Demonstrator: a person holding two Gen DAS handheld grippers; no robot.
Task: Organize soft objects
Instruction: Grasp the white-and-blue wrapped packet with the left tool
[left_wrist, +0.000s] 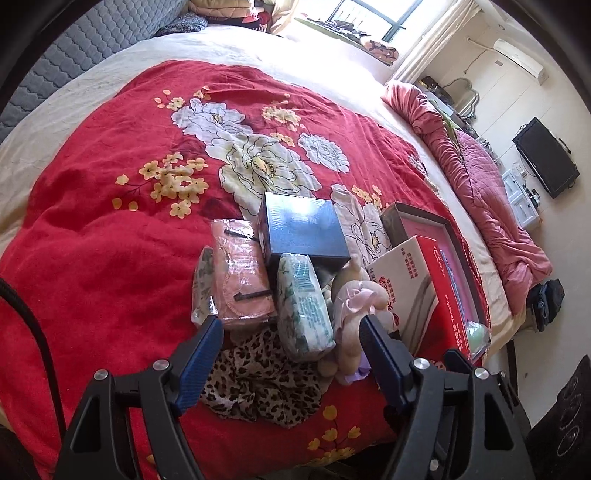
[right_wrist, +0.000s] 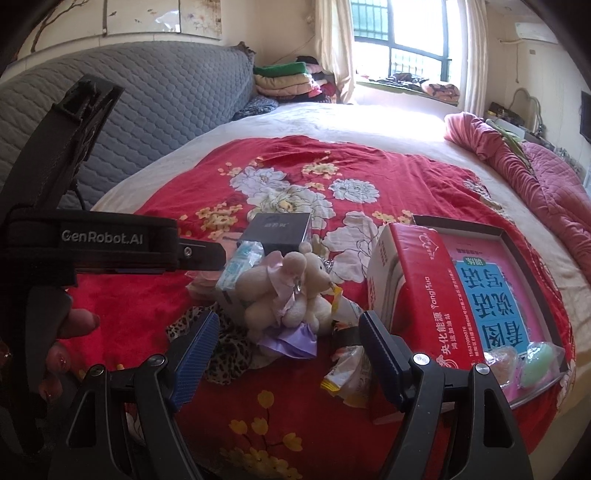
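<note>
A wide bed filled both views, and over it lay a red flowered blanket carrying the whole pile. Off to the right edge, a rumpled pink quilt ran along the side of the bed. On the blanket's right side sat a shallow tray with a pink printed sheet in it, and a red and white carton leaned across its near left corner. Behind the pile stood a dark box, square and glossy, with a pink packet pressed up against its left side. Just right of that packet, a pack of tissues with a green leaf pattern lay tipped on its edge. A leopard print cloth was spread flat in front of them, nearest the camera. And there was the plush toy, cream with a pale purple ribbon, sitting between the tissues and the carton, touching the leopard cloth at its base. A crinkled snack wrapper lay just beside the toy, at the foot of the carton. Two small soft balls, one pink and one green, sat in the tray's near corner. The left tool hung over the cloth and tissues, fingers spread wide, gripping nothing. The right tool hovered wide apart too, the toy's base between its tips, not clamped
</note>
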